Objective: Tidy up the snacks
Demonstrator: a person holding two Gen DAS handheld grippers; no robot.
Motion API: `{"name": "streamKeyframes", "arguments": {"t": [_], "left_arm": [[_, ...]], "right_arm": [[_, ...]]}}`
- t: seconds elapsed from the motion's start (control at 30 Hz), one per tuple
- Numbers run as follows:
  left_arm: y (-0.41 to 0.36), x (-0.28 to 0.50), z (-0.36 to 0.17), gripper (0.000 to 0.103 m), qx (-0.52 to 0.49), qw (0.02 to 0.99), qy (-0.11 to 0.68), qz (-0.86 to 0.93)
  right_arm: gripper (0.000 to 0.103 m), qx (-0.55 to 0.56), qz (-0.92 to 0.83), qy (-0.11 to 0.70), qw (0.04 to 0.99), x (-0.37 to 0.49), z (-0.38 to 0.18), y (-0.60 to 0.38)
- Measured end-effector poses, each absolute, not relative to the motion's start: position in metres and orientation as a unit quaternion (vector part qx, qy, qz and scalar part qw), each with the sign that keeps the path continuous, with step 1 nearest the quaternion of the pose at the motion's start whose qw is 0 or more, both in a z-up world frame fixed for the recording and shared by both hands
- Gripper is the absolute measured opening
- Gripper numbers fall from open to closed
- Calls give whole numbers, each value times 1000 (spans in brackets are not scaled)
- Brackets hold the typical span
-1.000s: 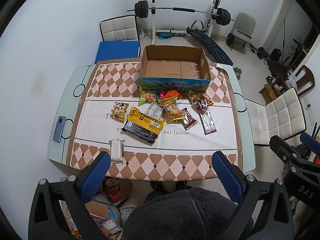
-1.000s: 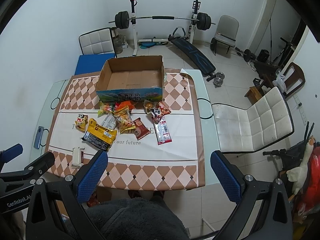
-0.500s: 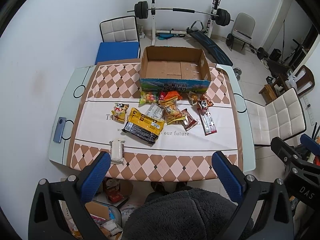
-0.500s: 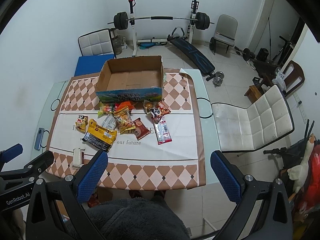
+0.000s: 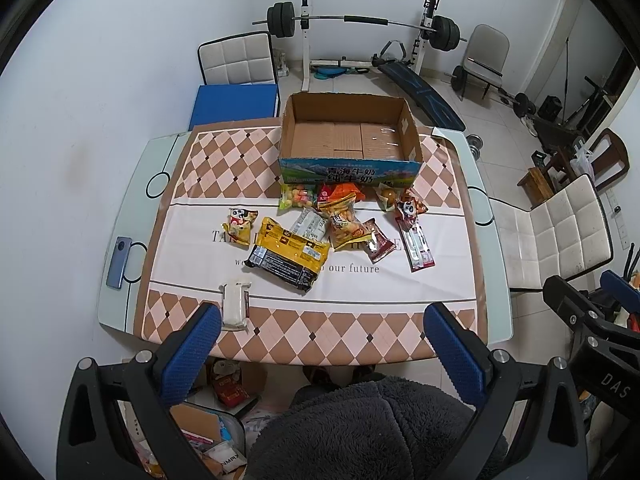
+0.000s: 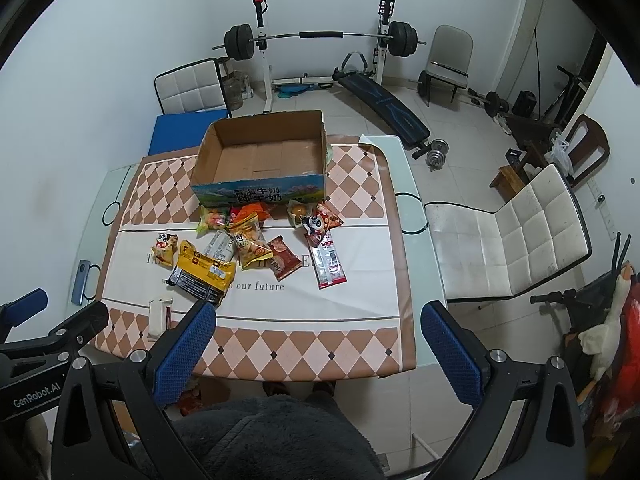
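Nothing has shifted since the earlier frames beyond a slight camera drift. Low in frame, left gripper (image 5: 322, 334) and right gripper (image 6: 318, 332) hover wide, empty, high above the tabletop (image 5: 360, 328). Snacks (image 5: 316, 224) lie mid-frame; cardboard box (image 5: 348, 136) beyond, empty. Best start with the nearest packet.

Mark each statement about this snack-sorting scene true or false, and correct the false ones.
1. The open brown cardboard box holds several snacks. False: it is empty.
2. Both the left gripper and the right gripper are open and hold nothing. True.
3. The long red-and-white stick packet lies at the right end of the snack pile. True.
4. The blue phone lies inside the box. False: it lies at the table's left edge.
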State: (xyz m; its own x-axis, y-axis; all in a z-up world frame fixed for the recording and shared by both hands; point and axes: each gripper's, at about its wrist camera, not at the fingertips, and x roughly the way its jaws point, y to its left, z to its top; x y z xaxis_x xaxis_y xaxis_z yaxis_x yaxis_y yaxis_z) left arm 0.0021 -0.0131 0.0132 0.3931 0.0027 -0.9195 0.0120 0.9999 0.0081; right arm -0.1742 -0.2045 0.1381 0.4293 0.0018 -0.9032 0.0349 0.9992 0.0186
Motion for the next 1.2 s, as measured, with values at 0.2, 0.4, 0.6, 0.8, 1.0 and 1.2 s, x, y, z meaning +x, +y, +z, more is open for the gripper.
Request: {"name": "streamKeyframes", "arguments": {"t": [0.2,0.4,0.6,0.8,1.0,1.2], "left_arm": [[-12,1,13,103,5,834,552,-3],[-9,9,6,103,-2,837,547,3],[45,42,-33,103,-71,830,547,77],[100,73,-100,103,-136,784,594,124],[137,91,-182,103,-219,718,648,129],[145,128,-270,102,-337,643,681,99]], "right_arm": [[103,18,-9,535,845,-175,137,-202],[103,21,-11,536,844,-171,130,-198],[103,40,6,546,837,-134,88,-197],[103,42,43,598,799,-82,15,-164],[103,-5,92,645,759,-34,-70,-115],[103,-27,95,670,735,4,-129,-82]]}}
